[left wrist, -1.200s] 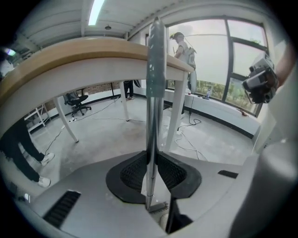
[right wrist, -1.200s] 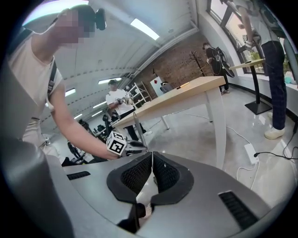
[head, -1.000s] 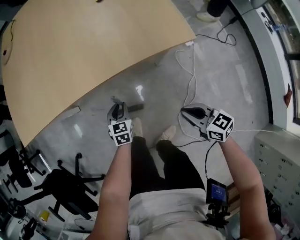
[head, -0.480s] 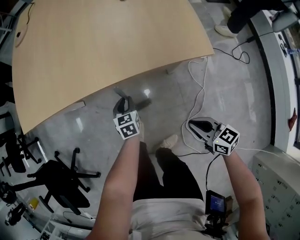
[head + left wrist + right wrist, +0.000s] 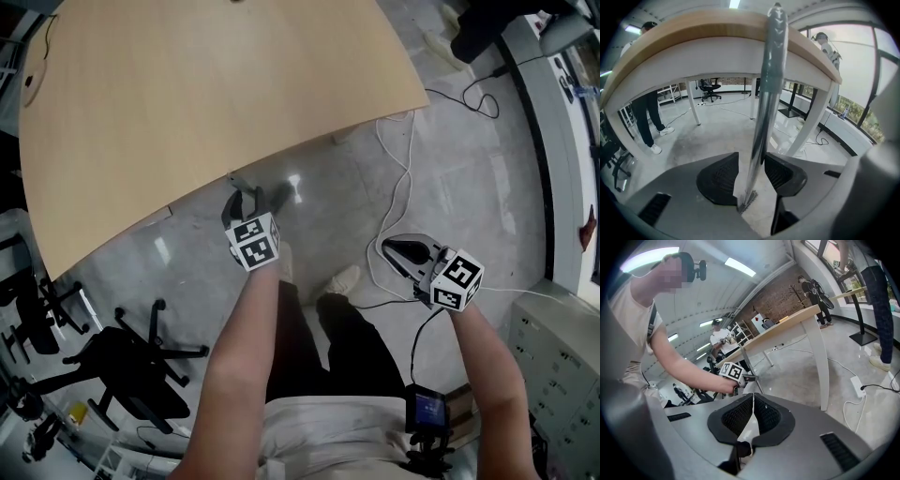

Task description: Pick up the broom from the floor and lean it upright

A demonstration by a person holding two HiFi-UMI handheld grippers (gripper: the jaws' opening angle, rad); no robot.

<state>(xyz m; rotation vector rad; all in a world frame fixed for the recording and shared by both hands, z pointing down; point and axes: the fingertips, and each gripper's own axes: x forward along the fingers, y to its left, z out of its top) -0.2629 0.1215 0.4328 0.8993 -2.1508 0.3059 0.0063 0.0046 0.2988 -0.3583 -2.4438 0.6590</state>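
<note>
The broom's silvery handle (image 5: 768, 93) stands upright, and its top rests against the edge of the wooden table (image 5: 693, 33). The handle runs between the pads of my left gripper (image 5: 752, 176), whose jaws have just been opening. Floor shows between the left pad and the pole, so the grip is off. In the head view the left gripper (image 5: 246, 201) is at the table (image 5: 187, 94) edge, with the broom's dark lower end (image 5: 280, 196) beside it. My right gripper (image 5: 405, 251) hangs apart over the floor. Its pads (image 5: 752, 416) are together on nothing.
White table legs (image 5: 813, 122) stand behind the handle. A white cable (image 5: 398, 187) trails over the floor by the right gripper. A black office chair (image 5: 122, 361) is at the lower left and drawers (image 5: 562, 347) at the right. People stand further off (image 5: 647, 112).
The left gripper has moved up to the table edge with the handle, and its jaws now stand wider apart. The right gripper has stayed where it was.
</note>
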